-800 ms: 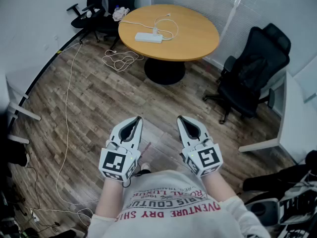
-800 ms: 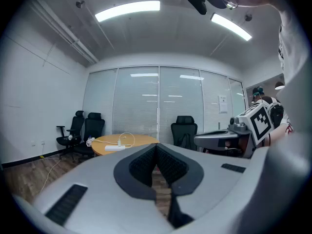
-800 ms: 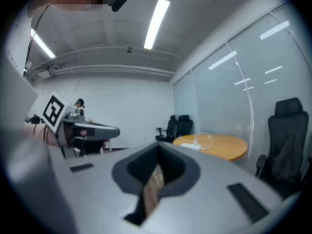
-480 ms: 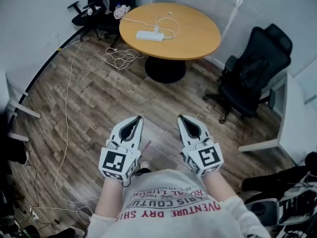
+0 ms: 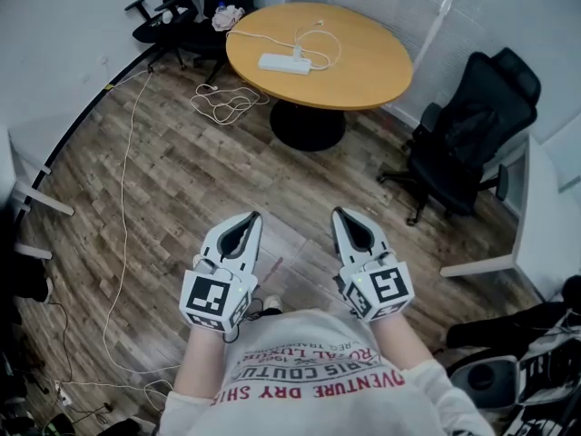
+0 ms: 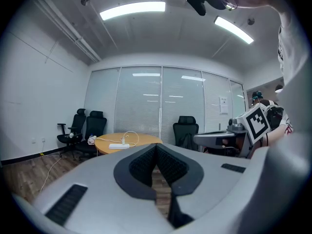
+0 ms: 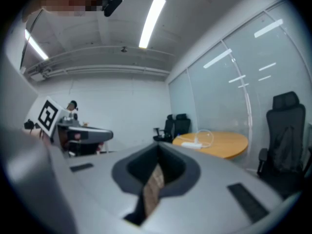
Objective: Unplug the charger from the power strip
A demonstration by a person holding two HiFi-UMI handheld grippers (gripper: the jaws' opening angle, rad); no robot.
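A white power strip point(image 5: 280, 63) lies on the round wooden table point(image 5: 368, 66) far across the room, with a white charger point(image 5: 297, 54) plugged into it and its cable point(image 5: 320, 42) looped beside it. My left gripper point(image 5: 252, 216) and right gripper point(image 5: 340, 213) are held side by side close to the person's body, well short of the table, pointing toward it. Both have their jaws shut with nothing between them. The left gripper view shows the power strip point(image 6: 118, 146) small in the distance beyond the left gripper point(image 6: 156, 146). The right gripper view has the power strip point(image 7: 191, 144) beyond the right gripper point(image 7: 158, 147).
Wood-plank floor lies between me and the table. A black office chair point(image 5: 472, 143) stands right of the table, and two more chairs point(image 5: 186, 3) at the back left. A white cord coil point(image 5: 222, 107) and a long cable point(image 5: 123, 207) lie on the floor. A white desk point(image 5: 545, 234) borders the right.
The table and chairs have drifted slightly right and up in the head view. Both grippers stay shut and side by side, almost where they were.
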